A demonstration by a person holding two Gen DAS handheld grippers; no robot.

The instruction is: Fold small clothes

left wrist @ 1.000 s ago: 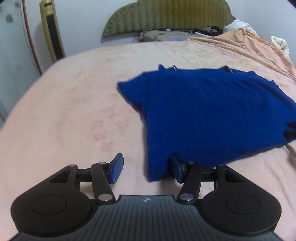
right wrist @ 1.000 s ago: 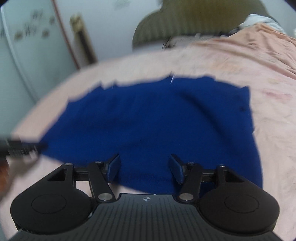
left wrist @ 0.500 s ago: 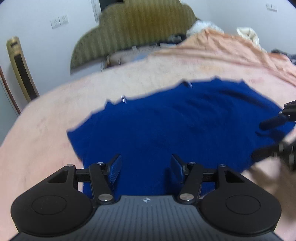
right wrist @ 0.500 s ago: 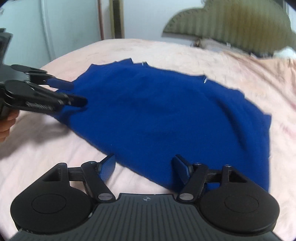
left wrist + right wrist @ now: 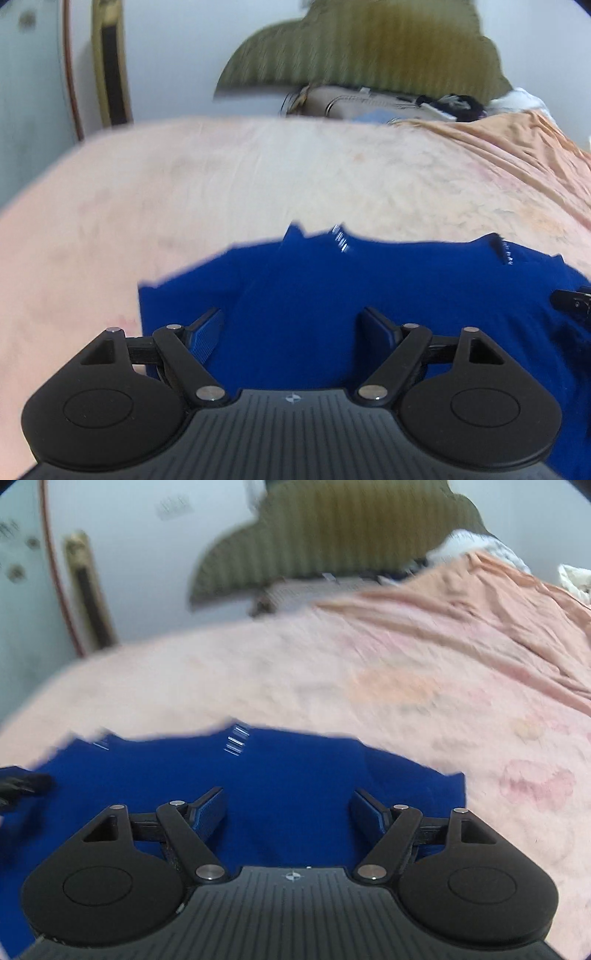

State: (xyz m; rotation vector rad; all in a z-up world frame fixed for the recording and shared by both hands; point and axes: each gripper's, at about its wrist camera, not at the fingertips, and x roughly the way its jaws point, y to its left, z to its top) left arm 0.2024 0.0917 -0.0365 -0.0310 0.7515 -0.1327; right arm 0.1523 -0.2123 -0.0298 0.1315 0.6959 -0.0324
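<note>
A blue garment (image 5: 369,306) lies spread flat on the bed (image 5: 258,177), on a pale pink sheet with faint reddish blotches. The cloth is a deep, even blue, soft and matte, with a ragged-looking far edge and two small whitish marks along that edge; motion blur smears the detail.

The left gripper (image 5: 291,332) hangs over the garment's left part. Its jaws have just been opening and now stand wide, the ridged blue pads of its fingers (image 5: 205,334) apart, with only the flat cloth showing below the gap and nothing pinched. The left wrist view alone shows the garment's left edge against the sheet, a beige bag (image 5: 354,105) lying just in front of the headboard (image 5: 369,48), and the dark tip of the right gripper at the garment's right side.

The right gripper (image 5: 288,810) hangs over the garment's right part, its jaws also just opened wider and holding nothing; its fingers (image 5: 208,812) frame bare blue cloth. Only the right wrist view shows the garment's right corner, the broad rumpled orange-pink blanket (image 5: 498,602) beyond the garment to the right, and a blurred dark bit of the left gripper at the garment's left side.

The headboard is olive green, ribbed in vertical stripes, with a scalloped outline.
</note>
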